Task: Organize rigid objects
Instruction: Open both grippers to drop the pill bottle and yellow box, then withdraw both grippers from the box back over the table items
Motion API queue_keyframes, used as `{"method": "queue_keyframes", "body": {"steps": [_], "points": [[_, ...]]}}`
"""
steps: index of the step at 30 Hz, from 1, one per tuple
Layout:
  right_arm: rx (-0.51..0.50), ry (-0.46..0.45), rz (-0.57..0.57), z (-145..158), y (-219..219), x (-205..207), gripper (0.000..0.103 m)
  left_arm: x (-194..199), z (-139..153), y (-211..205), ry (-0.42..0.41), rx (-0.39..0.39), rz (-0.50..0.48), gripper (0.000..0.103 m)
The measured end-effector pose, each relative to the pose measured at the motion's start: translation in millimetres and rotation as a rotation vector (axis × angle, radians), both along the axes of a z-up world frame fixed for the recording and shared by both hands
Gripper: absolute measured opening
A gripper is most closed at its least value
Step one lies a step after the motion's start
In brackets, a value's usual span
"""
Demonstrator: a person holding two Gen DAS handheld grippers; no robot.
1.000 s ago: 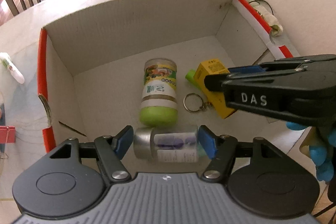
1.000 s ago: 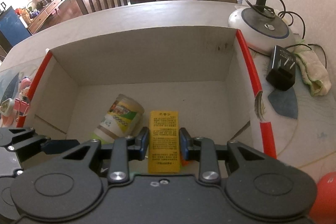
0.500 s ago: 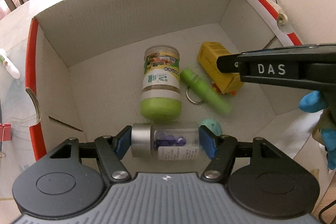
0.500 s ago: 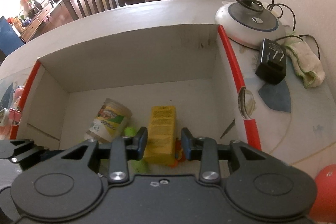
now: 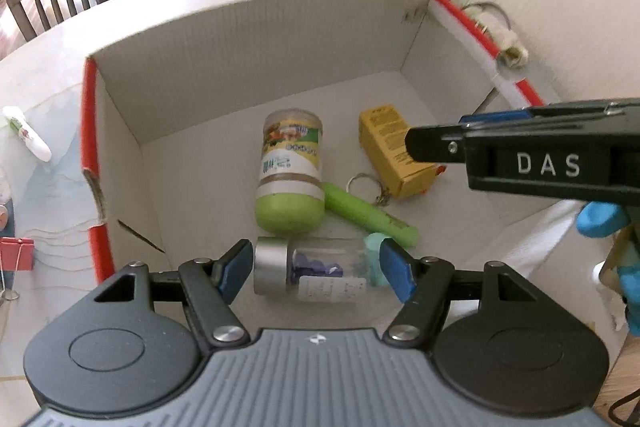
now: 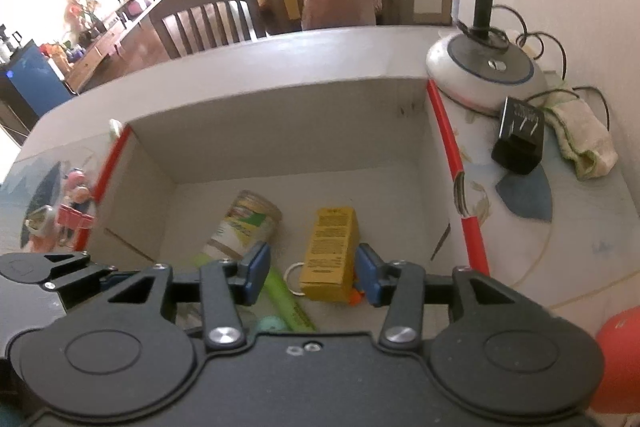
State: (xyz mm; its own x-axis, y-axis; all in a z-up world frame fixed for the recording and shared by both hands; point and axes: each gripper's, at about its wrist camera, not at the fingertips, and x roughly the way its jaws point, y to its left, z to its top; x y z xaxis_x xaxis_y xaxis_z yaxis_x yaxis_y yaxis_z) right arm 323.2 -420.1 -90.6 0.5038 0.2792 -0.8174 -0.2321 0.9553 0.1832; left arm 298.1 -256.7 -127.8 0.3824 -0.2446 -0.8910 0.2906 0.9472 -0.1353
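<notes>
From the left wrist, the white cardboard box (image 5: 248, 39) with red-taped edges sits on the pale surface (image 5: 36, 79); on its floor lie a jar with a green lid (image 5: 290, 173) at the centre, a yellow carton (image 5: 394, 151) at its 3 o'clock, a green tube (image 5: 370, 217) and a key ring (image 5: 360, 183) between them; the left gripper (image 5: 316, 269) at 6 o'clock has its fingers spread to either side of a clear bottle with a silver cap (image 5: 312, 273), lying sideways, with slim gaps at both ends; a teal piece (image 5: 376, 257) sits by the bottle's base; the right gripper reaches in from 3 o'clock above the carton.

From the right wrist, the right gripper (image 6: 312, 273) stands spread, its jaws having just been opening, the yellow carton (image 6: 330, 253) lying loose on the box (image 6: 280, 119) floor between the fingers; the jar (image 6: 240, 227) lies at the carton's 9 o'clock, the green tube (image 6: 286, 301) and key ring (image 6: 294, 277) at its 7 o'clock.
</notes>
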Motion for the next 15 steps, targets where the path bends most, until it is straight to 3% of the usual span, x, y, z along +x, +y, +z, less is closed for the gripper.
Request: {"method": "queue_keyframes", "body": {"steps": [15], "points": [[0.097,-0.112,0.047,45.2,10.0,-46.3,0.068,-48.4,62.1,34.3,-0.15,-0.104,0.04,0.072]]}}
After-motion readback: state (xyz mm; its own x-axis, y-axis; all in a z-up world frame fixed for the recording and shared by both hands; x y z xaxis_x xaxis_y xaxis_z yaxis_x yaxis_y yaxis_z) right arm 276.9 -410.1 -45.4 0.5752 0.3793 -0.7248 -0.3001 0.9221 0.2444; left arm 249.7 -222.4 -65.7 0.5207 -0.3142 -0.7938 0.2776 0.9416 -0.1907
